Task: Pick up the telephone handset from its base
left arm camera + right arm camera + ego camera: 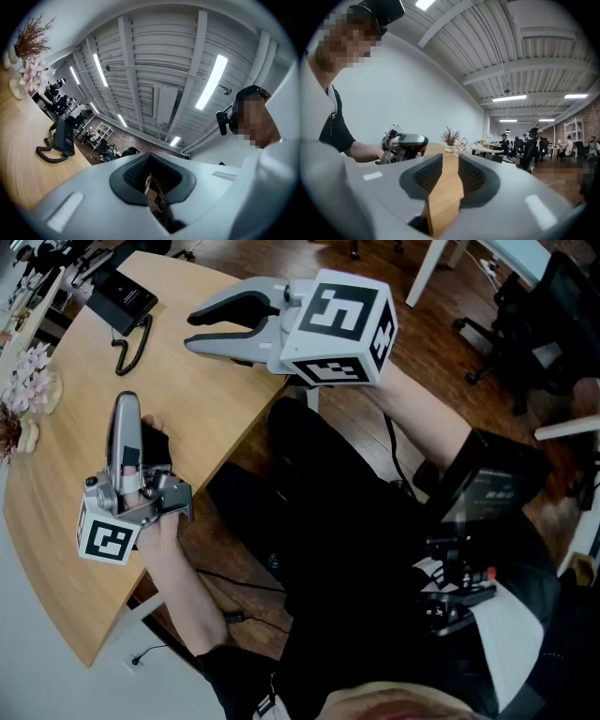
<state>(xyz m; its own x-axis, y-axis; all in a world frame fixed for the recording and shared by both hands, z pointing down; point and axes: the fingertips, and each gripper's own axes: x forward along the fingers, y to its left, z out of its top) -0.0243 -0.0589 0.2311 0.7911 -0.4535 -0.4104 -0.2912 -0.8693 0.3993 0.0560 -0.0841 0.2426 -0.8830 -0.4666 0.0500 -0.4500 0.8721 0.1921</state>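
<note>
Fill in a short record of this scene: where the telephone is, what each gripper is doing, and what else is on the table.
Telephone: black telephone with a coiled cord, at the far end of the wooden table; neither gripper touches it.
Left gripper: left gripper is over the table near the person, jaws together, nothing between them.
Right gripper: right gripper is raised over the table, jaws apart and empty, pointing roughly toward the telephone.
Other: pale pink flowers at the table's edge.

bright ceiling strip lights (207, 82), fisheye-warped edges
</note>
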